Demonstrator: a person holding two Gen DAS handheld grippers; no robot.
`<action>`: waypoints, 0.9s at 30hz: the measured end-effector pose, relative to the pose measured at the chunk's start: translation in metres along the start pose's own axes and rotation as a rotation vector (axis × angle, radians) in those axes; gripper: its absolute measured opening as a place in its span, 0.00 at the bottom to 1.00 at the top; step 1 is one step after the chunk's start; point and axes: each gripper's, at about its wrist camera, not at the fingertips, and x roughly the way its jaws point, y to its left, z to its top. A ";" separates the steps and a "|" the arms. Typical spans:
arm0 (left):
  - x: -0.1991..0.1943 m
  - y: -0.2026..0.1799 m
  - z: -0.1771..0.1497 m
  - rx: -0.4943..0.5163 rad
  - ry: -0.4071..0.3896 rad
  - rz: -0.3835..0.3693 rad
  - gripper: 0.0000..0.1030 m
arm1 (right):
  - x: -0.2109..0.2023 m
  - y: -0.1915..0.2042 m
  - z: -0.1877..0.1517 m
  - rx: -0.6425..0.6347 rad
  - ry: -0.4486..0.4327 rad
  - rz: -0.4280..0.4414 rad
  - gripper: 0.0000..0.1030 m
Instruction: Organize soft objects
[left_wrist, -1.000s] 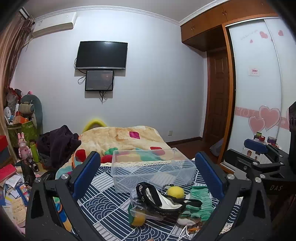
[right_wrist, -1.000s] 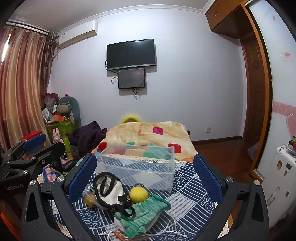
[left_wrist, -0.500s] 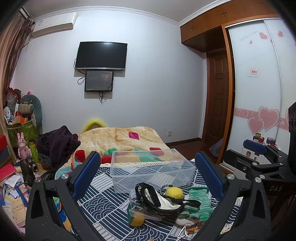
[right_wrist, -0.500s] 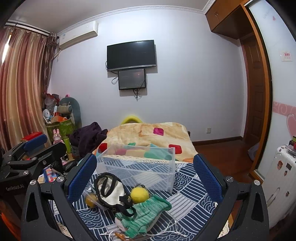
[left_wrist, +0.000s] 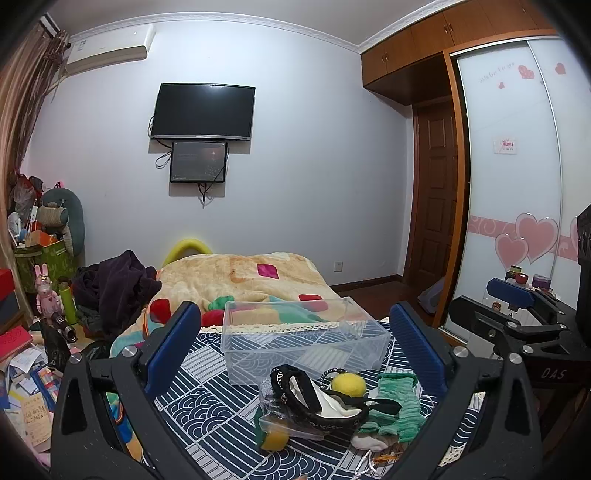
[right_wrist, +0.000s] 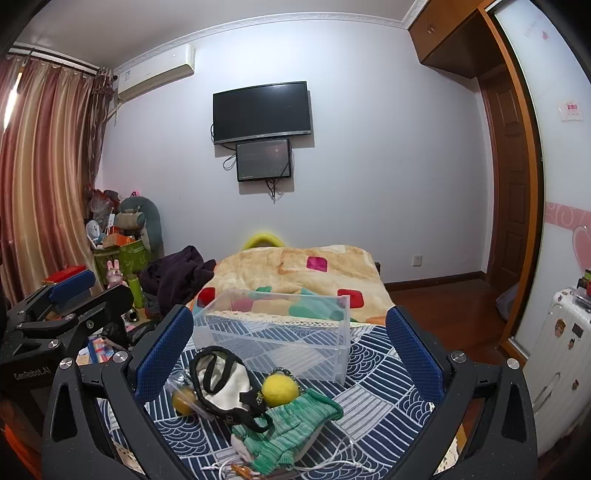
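Under our two wide-open, empty tools, left tool (left_wrist: 293, 345) and right tool (right_wrist: 290, 349), soft things are lying heaped. A black strap (left_wrist: 317, 400) is hiding part of the white cloth (left_wrist: 334, 404), and the green knit (right_wrist: 291, 424) is covering something pale we are failing to identify.

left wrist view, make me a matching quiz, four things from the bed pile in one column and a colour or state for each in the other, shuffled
Things:
1. clear plastic bin
2. felt ball
3. knit cloth
4. left claw

Colour or state:
A. green
B. open, holding nothing
C. empty, see-through
D. yellow

Pairs: 1-C, 2-D, 3-A, 4-B
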 end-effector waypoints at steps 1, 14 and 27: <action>0.000 0.000 0.000 0.000 0.000 0.001 1.00 | 0.000 0.000 0.000 0.000 0.000 0.002 1.00; 0.000 0.000 0.000 -0.002 -0.001 -0.003 1.00 | 0.000 0.001 -0.001 -0.003 -0.004 0.010 1.00; -0.001 0.001 -0.001 -0.010 0.000 -0.005 1.00 | 0.002 0.003 -0.001 -0.010 -0.004 0.011 1.00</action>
